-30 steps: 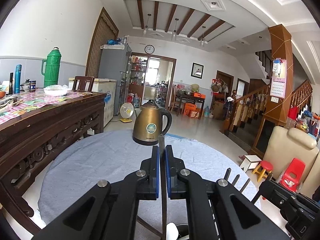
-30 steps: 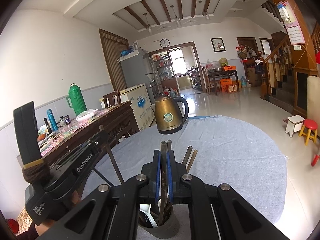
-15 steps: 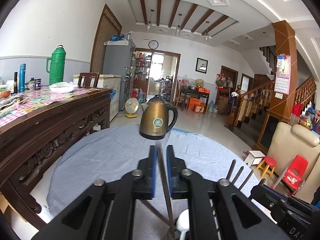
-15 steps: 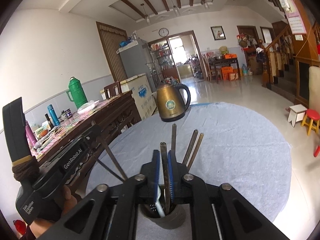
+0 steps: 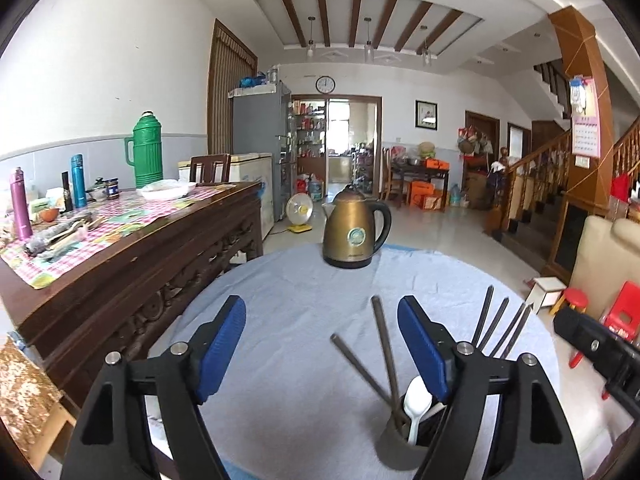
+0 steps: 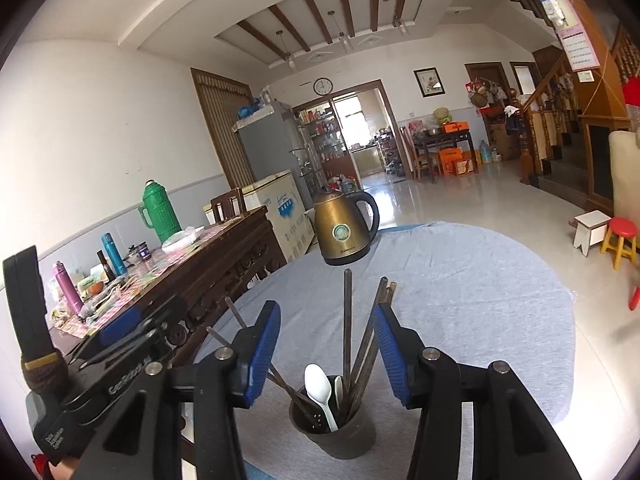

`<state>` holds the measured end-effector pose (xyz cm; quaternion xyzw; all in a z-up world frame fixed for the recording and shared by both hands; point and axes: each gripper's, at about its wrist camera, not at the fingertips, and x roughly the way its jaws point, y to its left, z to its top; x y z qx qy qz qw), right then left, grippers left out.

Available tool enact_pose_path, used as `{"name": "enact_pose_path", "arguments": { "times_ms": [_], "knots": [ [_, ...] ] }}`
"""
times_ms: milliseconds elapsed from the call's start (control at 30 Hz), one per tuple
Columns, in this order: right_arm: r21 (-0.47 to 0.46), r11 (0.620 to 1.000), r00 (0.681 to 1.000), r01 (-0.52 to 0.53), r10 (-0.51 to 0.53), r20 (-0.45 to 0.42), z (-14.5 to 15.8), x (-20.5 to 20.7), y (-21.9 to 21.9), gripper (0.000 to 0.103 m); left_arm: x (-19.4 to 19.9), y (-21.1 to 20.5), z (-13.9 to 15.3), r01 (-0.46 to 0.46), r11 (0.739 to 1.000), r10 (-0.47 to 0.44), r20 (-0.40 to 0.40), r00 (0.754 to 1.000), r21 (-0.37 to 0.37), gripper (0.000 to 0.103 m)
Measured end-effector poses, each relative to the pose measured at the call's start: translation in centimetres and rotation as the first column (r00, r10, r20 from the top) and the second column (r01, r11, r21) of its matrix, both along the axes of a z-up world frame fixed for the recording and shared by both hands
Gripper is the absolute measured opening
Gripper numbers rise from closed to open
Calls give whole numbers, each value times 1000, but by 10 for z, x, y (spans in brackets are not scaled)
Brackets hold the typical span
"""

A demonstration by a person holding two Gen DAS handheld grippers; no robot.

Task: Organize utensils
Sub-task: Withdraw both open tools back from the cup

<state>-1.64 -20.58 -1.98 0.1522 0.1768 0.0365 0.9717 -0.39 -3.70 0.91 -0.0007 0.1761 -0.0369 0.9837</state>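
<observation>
A dark grey utensil cup (image 6: 336, 432) stands on the round table, holding several dark chopsticks (image 6: 347, 320) and white plastic spoons (image 6: 318, 388). It also shows in the left wrist view (image 5: 400, 448) with chopsticks (image 5: 384, 344) and a spoon (image 5: 416, 398). My right gripper (image 6: 326, 320) is open and empty, its blue pads either side of the chopstick tops. My left gripper (image 5: 322, 320) is open and empty just left of the cup. The left gripper body (image 6: 112, 364) shows at the left of the right wrist view.
A brass-coloured kettle (image 5: 355, 232) stands at the table's far edge on the light blue-grey cloth (image 5: 288, 304). A carved wooden sideboard (image 5: 132, 256) with bottles and a green thermos (image 5: 145, 152) runs along the left. Small stools (image 6: 618, 240) stand on the floor to the right.
Both grippers were shut on chopsticks above the cup; both have opened and the chopsticks now stand loose in the cup. Both grippers have pulled back and up a little.
</observation>
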Motion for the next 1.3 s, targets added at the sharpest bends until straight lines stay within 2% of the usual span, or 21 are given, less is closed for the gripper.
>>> {"name": "enact_pose_path", "arguments": {
  "times_ms": [100,167,300,433,667,933,1300],
  "knots": [
    [17,1000,1000,5,-5,-16,2,-5,-2,55,-12,4,4,-5,1000,5,-24,1000,22,86],
    [24,1000,1000,9,-8,-25,4,-8,-2,61,-17,6,7,-7,999,8,-33,999,39,87],
    [8,1000,999,21,-21,-40,7,-17,2,65,-32,9,12,-4,997,8,-52,999,83,92],
    [18,999,997,31,-30,-72,8,-25,0,69,-43,15,17,-6,997,11,-78,997,71,95],
    [9,999,990,53,-51,-130,5,-47,-1,72,-64,17,22,-2,994,14,-112,994,111,97],
    [1,997,979,76,-75,-191,1,-64,0,72,-78,24,32,-7,988,23,-102,995,156,98],
    [-8,998,976,55,-56,-209,0,-80,16,72,-94,37,36,-26,984,43,-95,995,176,99]
  ]
}}
